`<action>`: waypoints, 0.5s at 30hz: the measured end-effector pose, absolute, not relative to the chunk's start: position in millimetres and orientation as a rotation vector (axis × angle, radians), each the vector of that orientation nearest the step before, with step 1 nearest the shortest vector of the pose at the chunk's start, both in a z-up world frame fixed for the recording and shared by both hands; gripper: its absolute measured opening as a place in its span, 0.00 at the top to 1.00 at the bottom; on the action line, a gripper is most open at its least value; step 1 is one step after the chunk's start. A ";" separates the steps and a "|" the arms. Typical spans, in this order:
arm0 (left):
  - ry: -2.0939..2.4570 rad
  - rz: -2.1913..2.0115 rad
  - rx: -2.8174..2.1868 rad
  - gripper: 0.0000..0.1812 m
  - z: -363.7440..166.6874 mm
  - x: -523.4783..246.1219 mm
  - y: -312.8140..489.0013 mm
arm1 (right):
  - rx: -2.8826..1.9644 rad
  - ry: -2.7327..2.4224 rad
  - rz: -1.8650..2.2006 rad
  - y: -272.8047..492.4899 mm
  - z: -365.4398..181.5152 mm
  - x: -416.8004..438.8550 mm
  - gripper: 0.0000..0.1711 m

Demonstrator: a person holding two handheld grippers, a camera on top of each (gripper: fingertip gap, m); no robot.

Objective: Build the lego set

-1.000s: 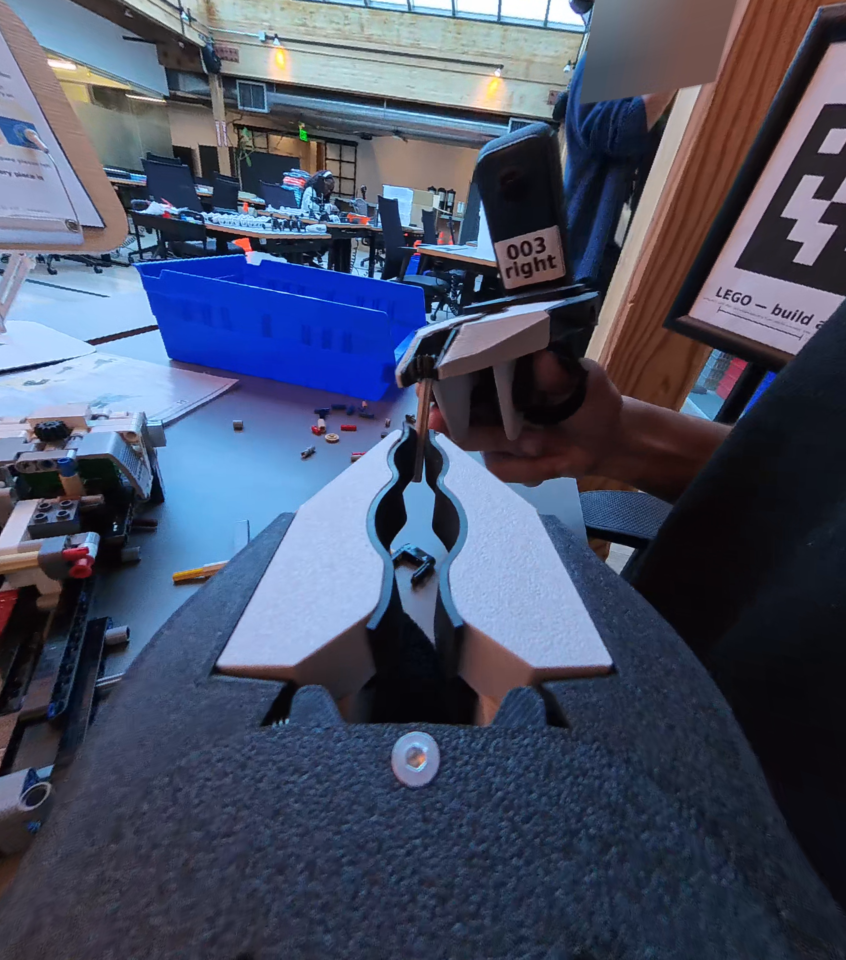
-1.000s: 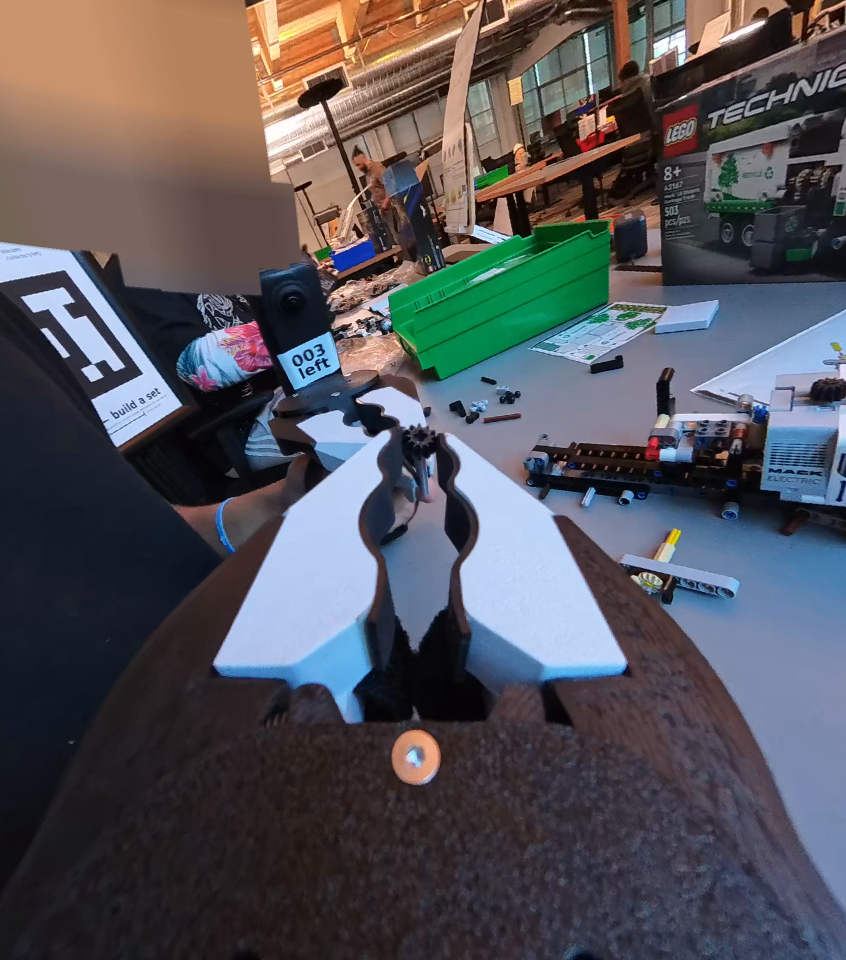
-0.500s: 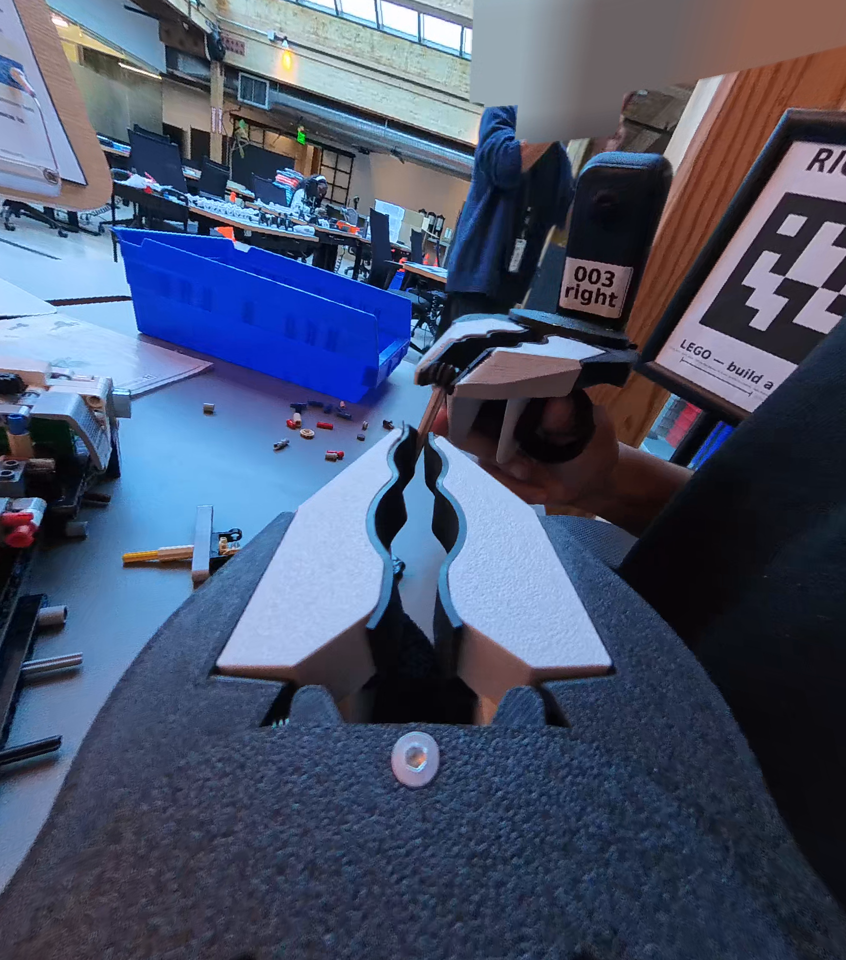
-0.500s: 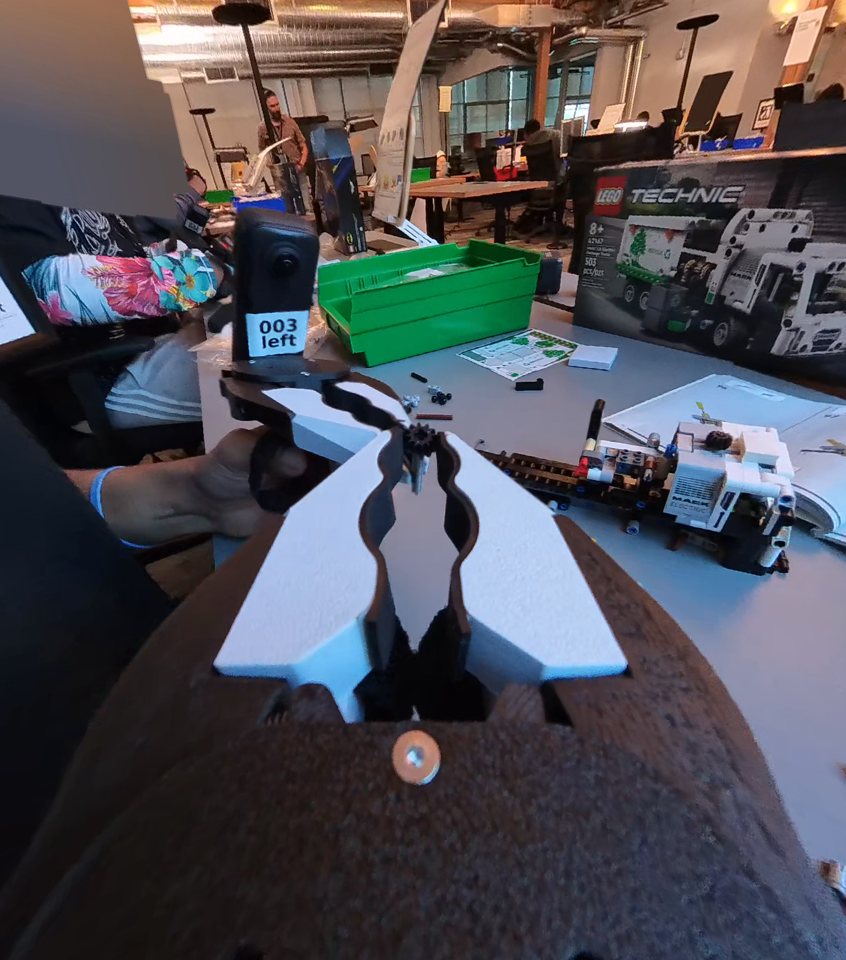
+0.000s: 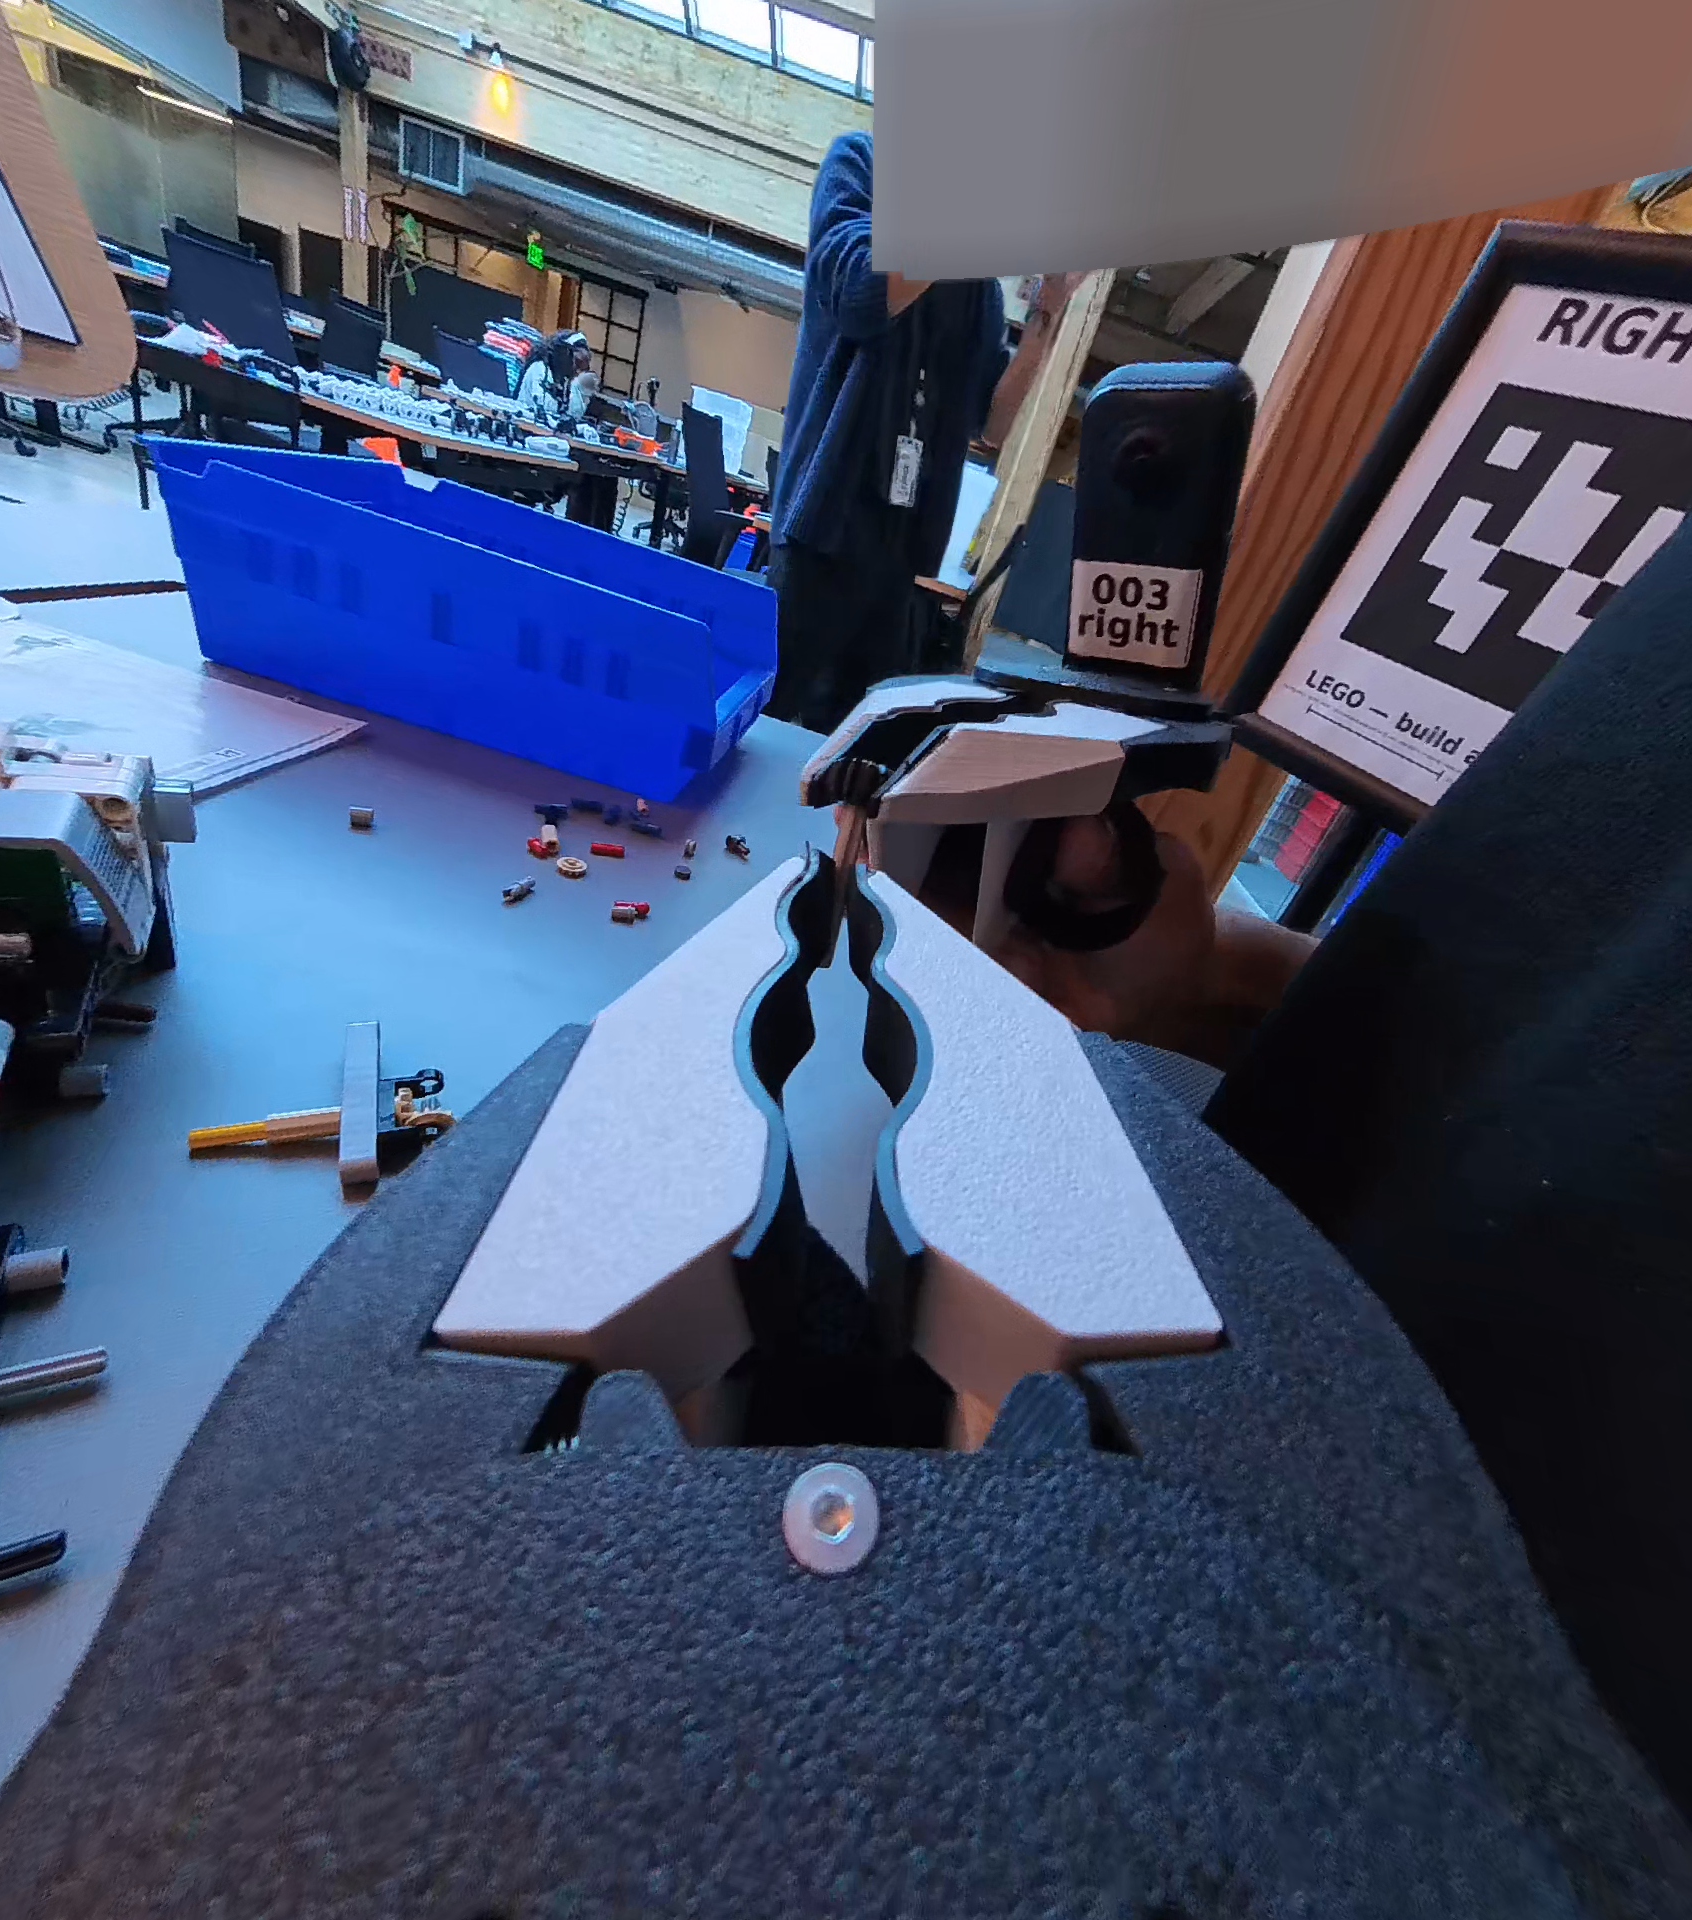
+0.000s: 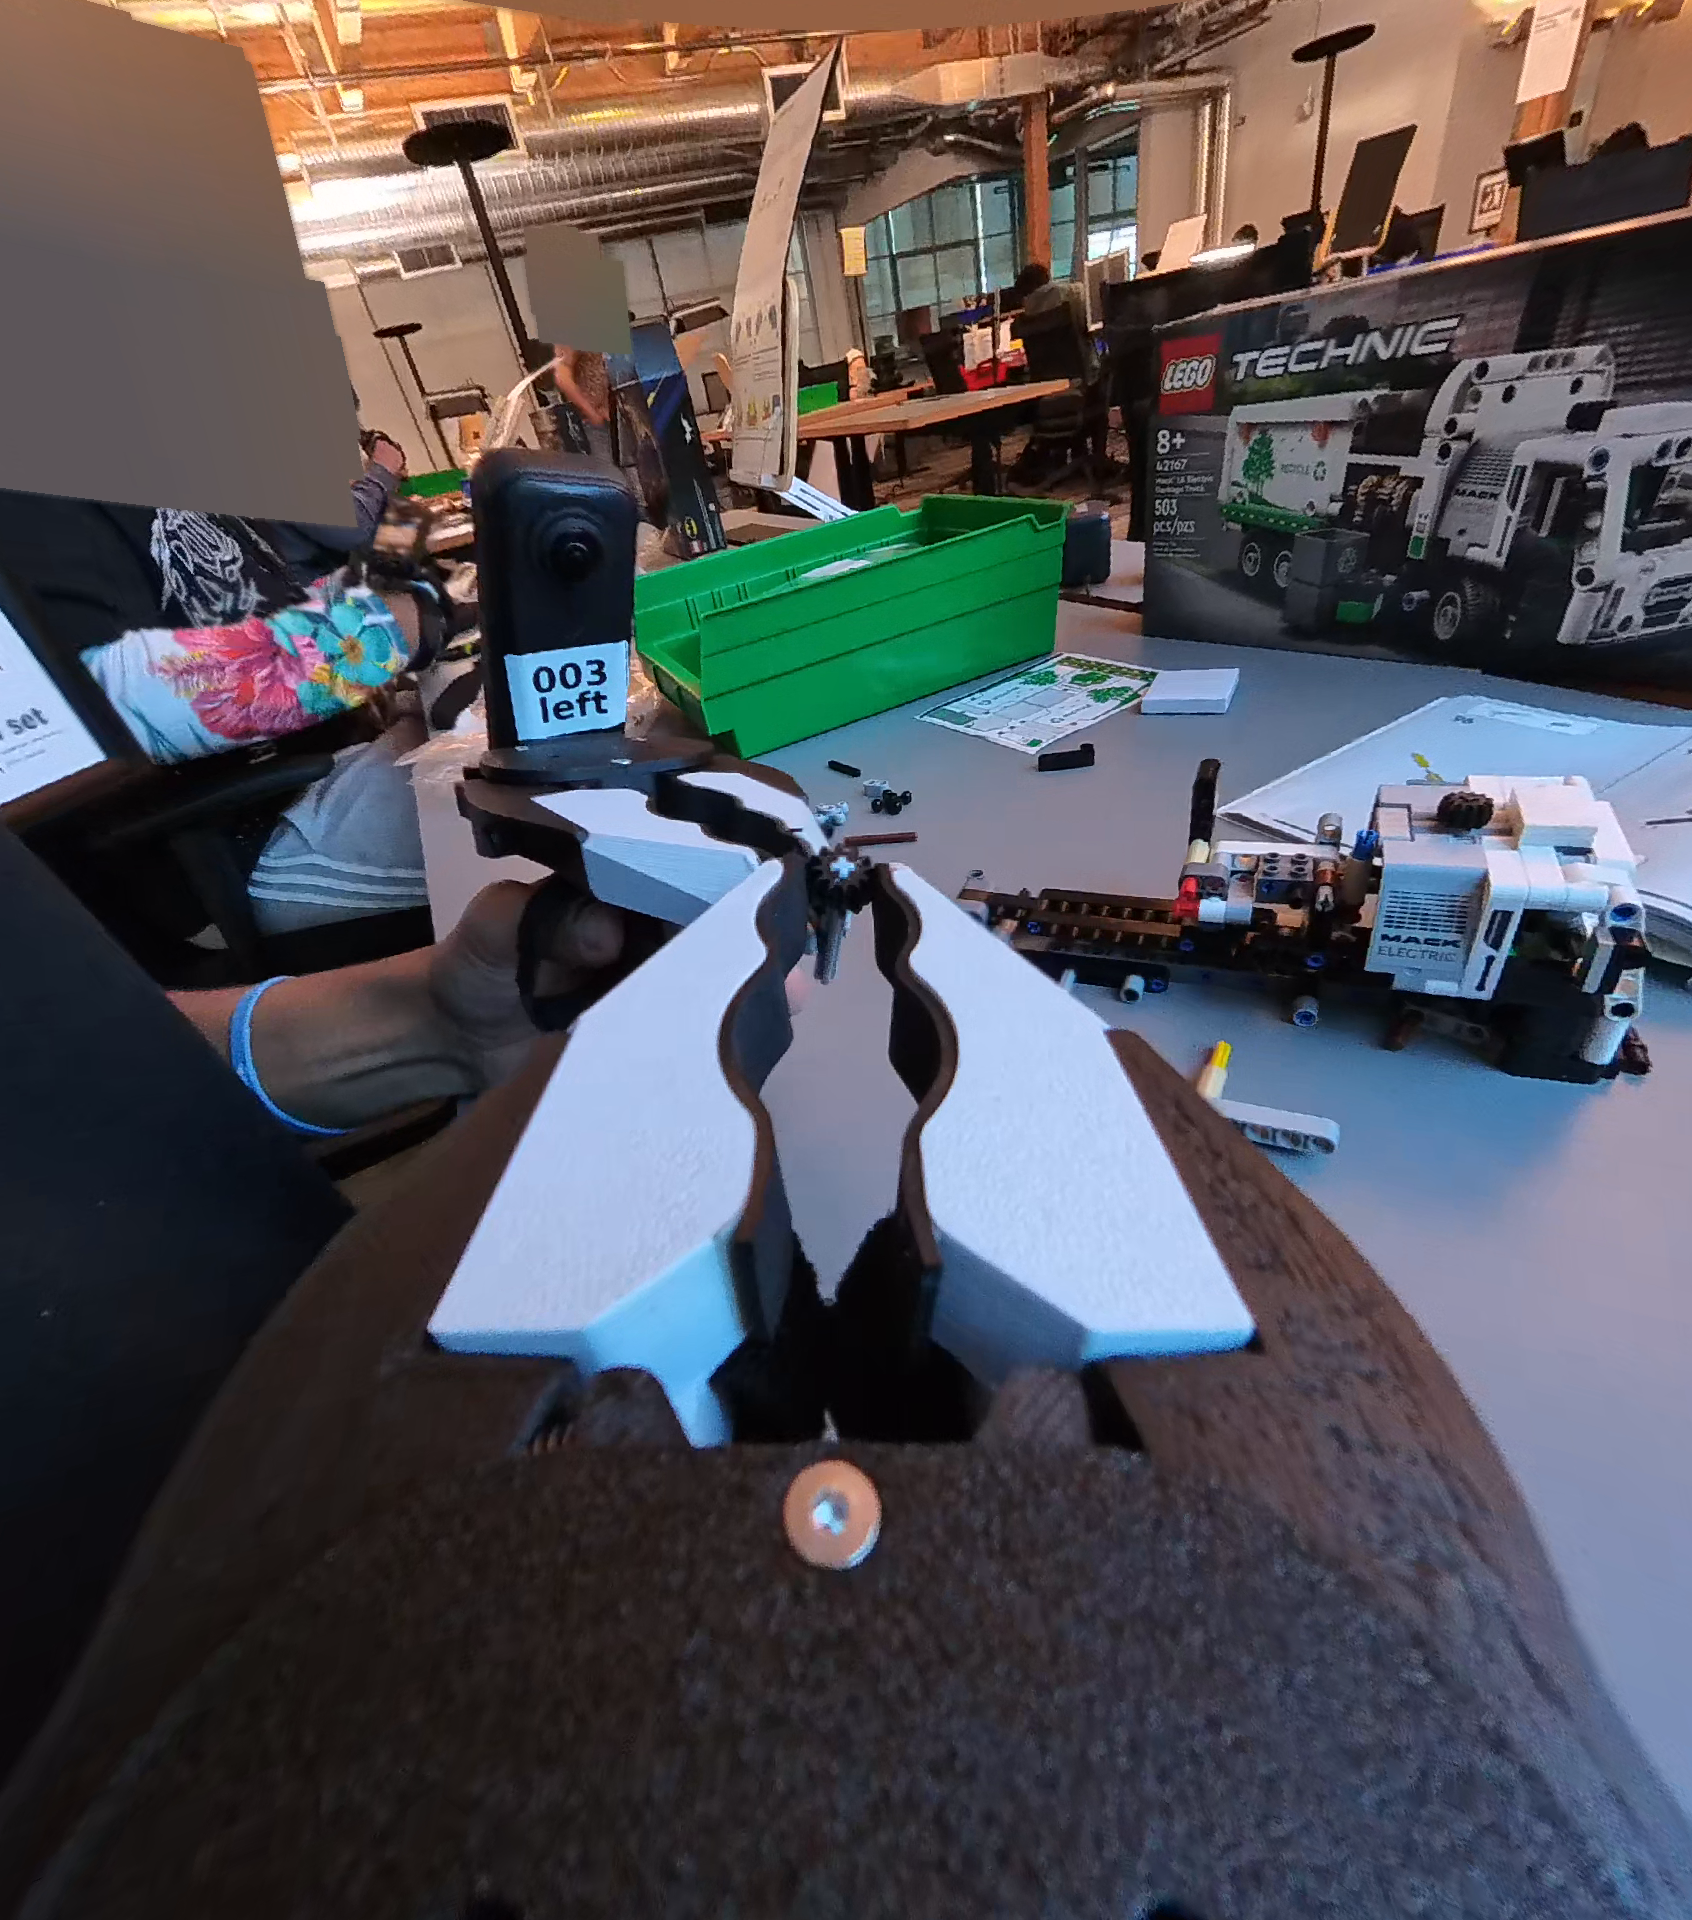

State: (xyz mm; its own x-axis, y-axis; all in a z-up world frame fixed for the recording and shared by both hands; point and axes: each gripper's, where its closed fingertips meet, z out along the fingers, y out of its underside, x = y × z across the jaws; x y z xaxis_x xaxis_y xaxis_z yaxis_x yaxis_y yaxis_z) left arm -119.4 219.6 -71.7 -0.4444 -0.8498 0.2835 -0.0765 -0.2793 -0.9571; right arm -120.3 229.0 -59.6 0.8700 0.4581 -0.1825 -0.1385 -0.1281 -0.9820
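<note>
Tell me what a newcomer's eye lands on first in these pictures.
First, the two tongs meeting tip to tip above the table's near edge: the right tongs pinch a small black gear on a grey axle, whose other end sits between the left tongs. Next, the half-built white truck to the right on the grey table, with the green bin behind it.

Blue bin (image 5: 468, 634), green bin (image 6: 852, 613) (both plain), floral sleeve (image 6: 250, 665).
</note>
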 end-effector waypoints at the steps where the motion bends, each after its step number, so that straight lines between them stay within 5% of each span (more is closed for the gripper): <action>1: 1.404 -1.784 -1.178 1.00 -72.1 -119.2 219.5 | -1.627 -0.253 0.526 229.0 -60.2 -119.7 0.93; 15: 0.879 -2.152 -1.568 1.00 -68.8 -107.8 254.2 | -1.730 -0.213 0.556 226.7 -76.8 -103.5 0.84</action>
State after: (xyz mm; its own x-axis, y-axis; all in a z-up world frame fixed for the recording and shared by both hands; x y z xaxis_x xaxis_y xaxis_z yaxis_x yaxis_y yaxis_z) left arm -107.8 254.2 -68.8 -0.3358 -0.5946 0.7305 -0.0865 -0.7528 -0.6525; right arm -103.5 226.7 -76.8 0.8671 0.4321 -0.2480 -0.1551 -0.2390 -0.9585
